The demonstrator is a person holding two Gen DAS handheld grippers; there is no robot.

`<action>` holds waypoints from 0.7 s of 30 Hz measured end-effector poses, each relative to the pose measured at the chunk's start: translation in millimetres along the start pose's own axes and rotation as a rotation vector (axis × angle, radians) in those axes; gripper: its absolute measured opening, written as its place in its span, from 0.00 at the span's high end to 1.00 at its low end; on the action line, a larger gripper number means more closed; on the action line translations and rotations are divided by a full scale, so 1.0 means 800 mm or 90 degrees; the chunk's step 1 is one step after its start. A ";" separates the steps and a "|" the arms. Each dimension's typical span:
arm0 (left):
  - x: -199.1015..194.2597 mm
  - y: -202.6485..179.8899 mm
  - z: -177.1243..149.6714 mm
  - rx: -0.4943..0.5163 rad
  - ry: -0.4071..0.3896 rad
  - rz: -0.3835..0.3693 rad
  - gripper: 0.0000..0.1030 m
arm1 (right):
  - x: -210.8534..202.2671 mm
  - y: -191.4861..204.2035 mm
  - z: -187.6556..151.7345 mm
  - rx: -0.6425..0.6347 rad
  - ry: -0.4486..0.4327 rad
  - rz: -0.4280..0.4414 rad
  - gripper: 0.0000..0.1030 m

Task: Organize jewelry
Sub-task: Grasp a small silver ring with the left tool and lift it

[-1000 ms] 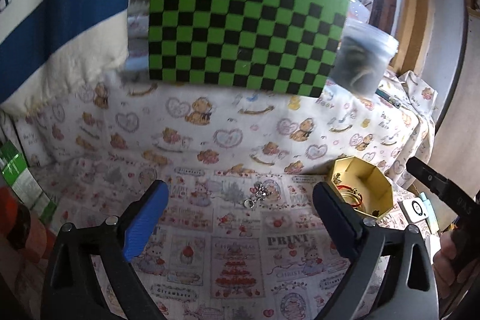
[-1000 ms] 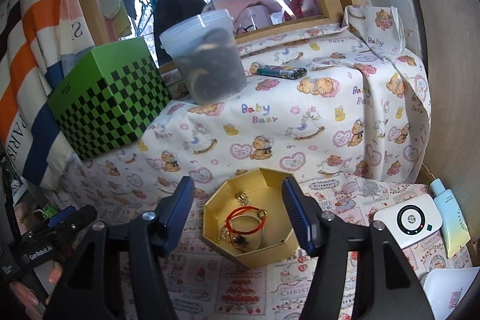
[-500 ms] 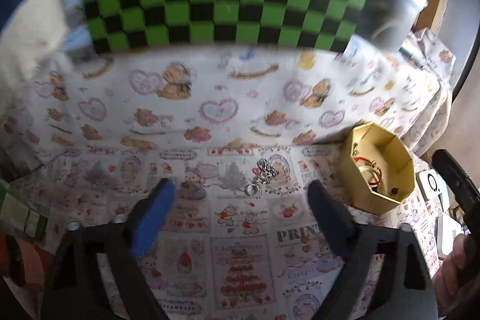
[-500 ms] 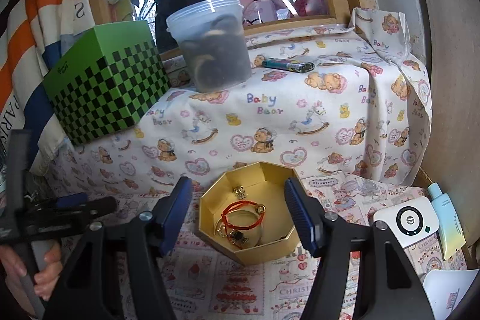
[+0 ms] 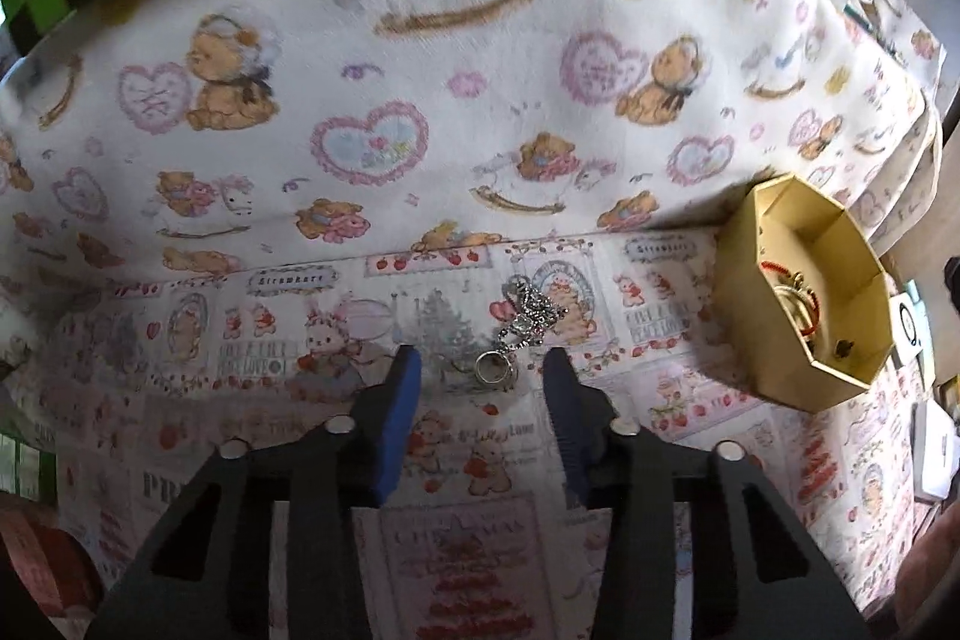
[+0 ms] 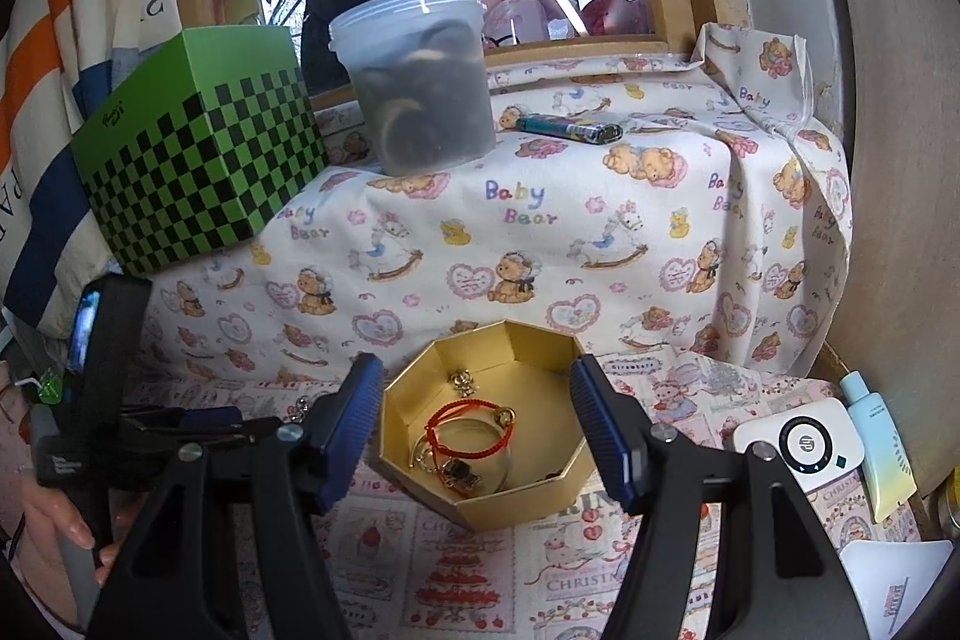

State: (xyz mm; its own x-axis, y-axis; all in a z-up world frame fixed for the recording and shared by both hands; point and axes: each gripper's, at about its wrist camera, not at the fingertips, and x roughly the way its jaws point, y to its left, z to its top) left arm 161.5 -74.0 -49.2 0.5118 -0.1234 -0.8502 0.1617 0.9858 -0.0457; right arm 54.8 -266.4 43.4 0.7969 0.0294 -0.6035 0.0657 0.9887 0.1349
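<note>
**Left gripper closing in on the loose silver piece**

A printed cloth is covering the whole work surface and draping up over a raised ledge, where a green checkered box and a lidded plastic tub are standing side by side. On the flat part of the cloth an open gold octagonal box is sitting, already holding a red cord bracelet and a few small gold pieces.

The right gripper is hovering just over that box with its jaws spread wide, one on either side of it, and nothing between them.

The left gripper is hanging low over the cloth, well to the left of the box, its blue pads partly open and empty. A silver chain with a ring is lying on the cloth; the ring end is sitting right between the two fingertips, the chain trailing away beyond them.

The pick-up step appears to be in hand. The next move is probably calling for a slight drop onto the cloth, then a close on the ring, gathering the thin chain without snagging the fabric.
</note>
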 end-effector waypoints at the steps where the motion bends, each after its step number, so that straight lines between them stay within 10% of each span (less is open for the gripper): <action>1: 0.002 0.000 0.000 -0.002 0.001 0.000 0.66 | 0.000 -0.001 0.000 0.001 -0.001 -0.001 0.40; 9: 0.017 -0.018 0.004 0.007 -0.005 -0.001 0.88 | 0.004 0.001 -0.001 -0.002 0.006 -0.007 0.40; 21: -0.052 -0.011 -0.031 -0.006 -0.091 0.019 0.88 | 0.005 0.003 -0.003 0.001 0.010 -0.003 0.40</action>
State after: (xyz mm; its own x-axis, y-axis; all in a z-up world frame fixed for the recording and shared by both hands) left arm 117.8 -74.7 -26.3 0.6310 -0.1080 -0.7682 0.1374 0.9902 -0.0264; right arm 56.9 -263.9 39.2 0.7869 0.0268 -0.6165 0.0702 0.9887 0.1325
